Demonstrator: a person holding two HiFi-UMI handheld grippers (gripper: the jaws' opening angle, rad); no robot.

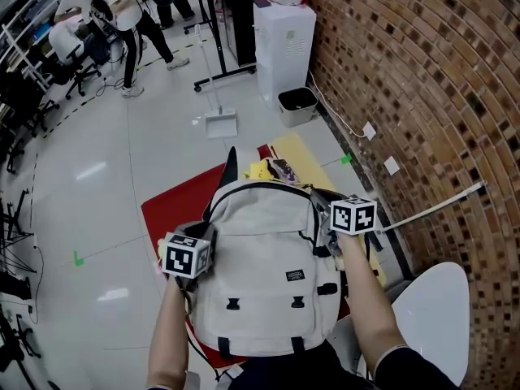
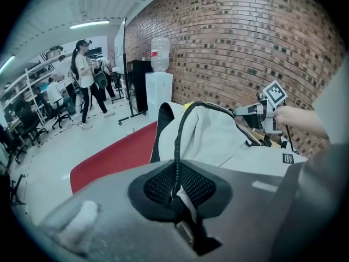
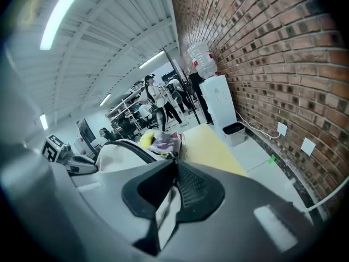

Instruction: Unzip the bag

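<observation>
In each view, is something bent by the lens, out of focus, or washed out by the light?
Head view: sharp; the brick wall bows, glare on the floor. Left gripper view: fisheye, dark corners; the left gripper near the lens is soft, the backpack clearer. Right gripper view: same bending; the ceiling lamp is washed out, the right gripper blurred.

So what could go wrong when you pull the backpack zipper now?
1. The left gripper pinches the zipper with some pale cloth in its jaws, so that cloth might jam the track.
2. The right gripper holds only a fold of the backpack. If it slips, the whole backpack may drag along instead of opening.
3. The yellow and patterned things beyond the backpack's top could get shoved.
</observation>
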